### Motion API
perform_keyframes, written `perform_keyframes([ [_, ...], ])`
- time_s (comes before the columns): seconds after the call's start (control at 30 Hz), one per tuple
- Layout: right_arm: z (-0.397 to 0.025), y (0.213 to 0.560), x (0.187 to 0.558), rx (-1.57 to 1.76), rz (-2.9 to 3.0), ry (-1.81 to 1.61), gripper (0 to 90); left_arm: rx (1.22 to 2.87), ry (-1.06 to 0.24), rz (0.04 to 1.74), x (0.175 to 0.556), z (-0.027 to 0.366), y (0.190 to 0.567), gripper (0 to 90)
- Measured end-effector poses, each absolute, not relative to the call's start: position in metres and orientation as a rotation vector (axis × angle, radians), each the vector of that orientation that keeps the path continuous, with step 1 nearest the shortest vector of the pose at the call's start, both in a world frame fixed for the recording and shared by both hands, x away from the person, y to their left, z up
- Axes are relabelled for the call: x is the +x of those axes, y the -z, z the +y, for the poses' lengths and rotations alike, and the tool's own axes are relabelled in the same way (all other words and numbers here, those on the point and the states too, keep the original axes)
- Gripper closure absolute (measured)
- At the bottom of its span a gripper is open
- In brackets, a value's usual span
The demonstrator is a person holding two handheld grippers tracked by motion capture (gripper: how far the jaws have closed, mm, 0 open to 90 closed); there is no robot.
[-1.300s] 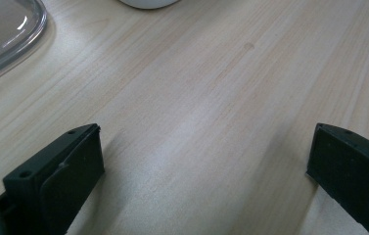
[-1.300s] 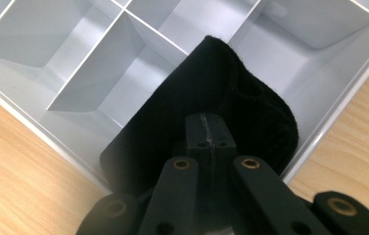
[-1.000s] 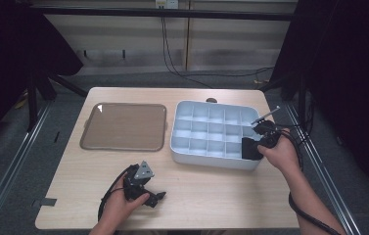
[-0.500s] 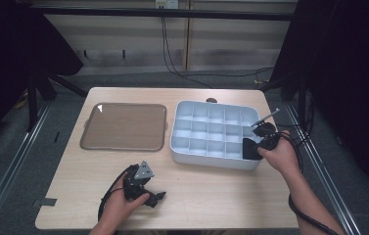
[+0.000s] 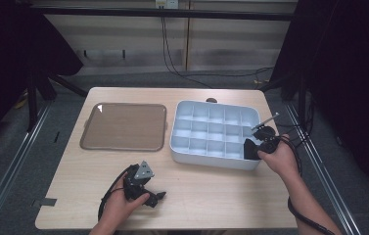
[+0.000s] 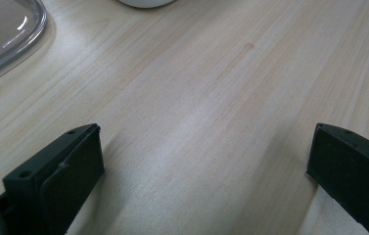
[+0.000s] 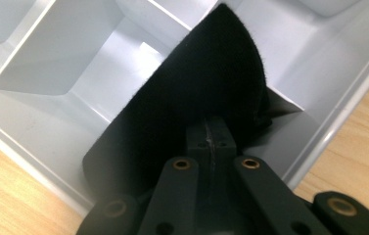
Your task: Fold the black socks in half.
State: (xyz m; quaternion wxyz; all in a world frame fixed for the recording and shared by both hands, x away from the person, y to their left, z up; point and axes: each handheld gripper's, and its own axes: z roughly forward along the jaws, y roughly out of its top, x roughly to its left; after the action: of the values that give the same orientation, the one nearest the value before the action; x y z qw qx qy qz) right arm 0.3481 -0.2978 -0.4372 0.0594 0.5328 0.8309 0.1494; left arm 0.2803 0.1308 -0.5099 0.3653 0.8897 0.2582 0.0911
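A white compartment box point(image 5: 215, 112) sits on the right half of the wooden table. My right gripper point(image 5: 253, 148) is at the box's near right corner, shut on a black cloth piece point(image 7: 201, 93) that hangs into a corner compartment point(image 7: 294, 58) of the box point(image 7: 64, 58). In the right gripper view the jaws meet on the cloth's lower edge point(image 7: 210, 131). My left gripper point(image 5: 156, 198) rests low near the table's front edge, held by a hand. Its jaws stand wide apart over bare wood, left fingertip point(image 6: 59, 176) and right fingertip point(image 6: 353, 171), with nothing between them.
A clear brownish tray lid point(image 5: 125, 126) lies flat at the left of the box; its rim point(image 6: 6, 54) appears at the top left of the left gripper view. Cables trail from both grippers. A dark floor and metal rails surround the table point(image 5: 211, 191).
The right gripper with the black cloth has shifted slightly lower at the box's near right corner. The left gripper has stayed put.
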Motion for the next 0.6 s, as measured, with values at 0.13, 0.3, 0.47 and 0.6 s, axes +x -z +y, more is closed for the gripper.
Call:
perform_keyframes([
  [0.13, -0.2964, 0.4396, 0.3488, 1.621, 2.518, -0.433, 90.0, 2.286, -0.233, 0.666, 0.2801, 0.1307, 0.5100, 0.0],
  [0.3, -0.2951, 0.4435, 0.3499, 1.608, 2.520, -0.419, 90.0, 2.287, -0.234, 0.664, 0.2802, 0.1308, 0.5100, 0.0],
  [0.47, -0.2935, 0.4450, 0.3511, 1.596, 2.522, -0.404, 90.0, 2.288, -0.234, 0.664, 0.2803, 0.1307, 0.5100, 0.0],
  [0.6, -0.2921, 0.4462, 0.3526, 1.594, 2.519, -0.394, 90.0, 2.288, -0.235, 0.664, 0.2803, 0.1307, 0.5100, 0.0],
])
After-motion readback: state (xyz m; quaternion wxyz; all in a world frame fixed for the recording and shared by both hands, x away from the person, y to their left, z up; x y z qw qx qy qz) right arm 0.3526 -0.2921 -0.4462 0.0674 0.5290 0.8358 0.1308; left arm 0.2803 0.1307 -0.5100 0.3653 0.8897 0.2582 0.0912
